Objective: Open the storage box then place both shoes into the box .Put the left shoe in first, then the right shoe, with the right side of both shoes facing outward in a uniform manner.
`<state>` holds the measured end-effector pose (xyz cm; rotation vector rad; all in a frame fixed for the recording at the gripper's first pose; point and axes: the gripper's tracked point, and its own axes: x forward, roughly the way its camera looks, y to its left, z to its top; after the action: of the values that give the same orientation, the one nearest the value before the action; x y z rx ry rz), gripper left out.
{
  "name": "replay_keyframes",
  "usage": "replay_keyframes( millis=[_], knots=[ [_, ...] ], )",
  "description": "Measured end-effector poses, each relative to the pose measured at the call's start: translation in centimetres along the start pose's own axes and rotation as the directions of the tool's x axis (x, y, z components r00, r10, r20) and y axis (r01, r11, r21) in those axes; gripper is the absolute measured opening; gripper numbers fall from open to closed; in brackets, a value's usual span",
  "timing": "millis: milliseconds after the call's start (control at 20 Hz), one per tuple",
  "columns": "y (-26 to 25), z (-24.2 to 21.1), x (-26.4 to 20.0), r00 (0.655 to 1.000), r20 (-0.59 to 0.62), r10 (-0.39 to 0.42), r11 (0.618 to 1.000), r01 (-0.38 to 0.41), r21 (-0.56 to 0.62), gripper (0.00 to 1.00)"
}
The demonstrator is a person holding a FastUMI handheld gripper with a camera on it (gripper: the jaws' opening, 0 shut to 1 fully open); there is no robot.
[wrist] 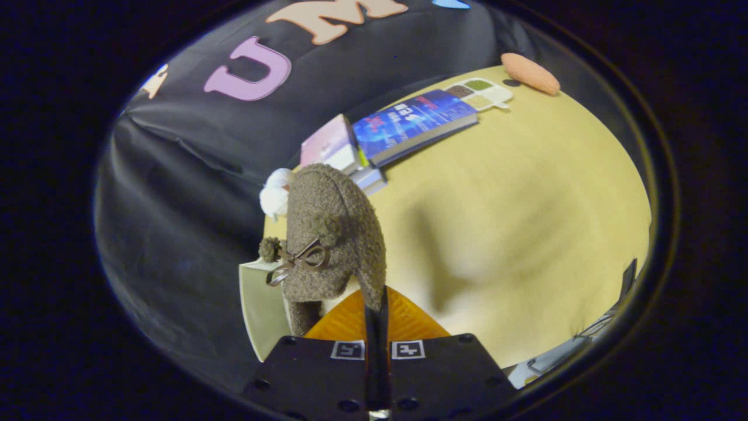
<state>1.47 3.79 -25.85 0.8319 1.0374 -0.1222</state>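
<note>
Storage box (pixel 263 310): pale wall at the table's (pixel 526 234) left edge, behind the shoe.
Shoe (pixel 333 234): fuzzy, bow-trimmed; your gripper (pixel 377 318) is clenched on its rim, lifted.
Risk: you hold a thin edge; a swing could slip it, or turn the wrong side outward.
Books (pixel 409 126): far edge; cover writing unreadable.

Books (pixel 403 126) beyond shoe (pixel 333 234)

Grey-brown fuzzy shoe (pixel 336 234) w/ orange ribbed sole (bronze bow), yellow table (pixel 526 204), blue book (pixel 412 120).
</note>
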Motion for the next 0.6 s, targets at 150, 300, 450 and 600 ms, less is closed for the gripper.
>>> replay_keyframes(
  millis=[150,300,450,600],
  knots=[
    [6.5,-1.4,0.2,0.997,-0.025,0.079,0.996,-0.08,-0.048,0.03],
    [10.4,-4.0,1.5,0.989,-0.087,0.117,0.991,-0.122,-0.053,0.03],
    [10.9,-6.6,3.4,0.988,-0.132,0.076,0.992,-0.088,-0.088,0.03],
    [10.2,-9.0,4.5,0.987,-0.159,0.019,0.992,-0.039,-0.123,0.03]
  ],
)
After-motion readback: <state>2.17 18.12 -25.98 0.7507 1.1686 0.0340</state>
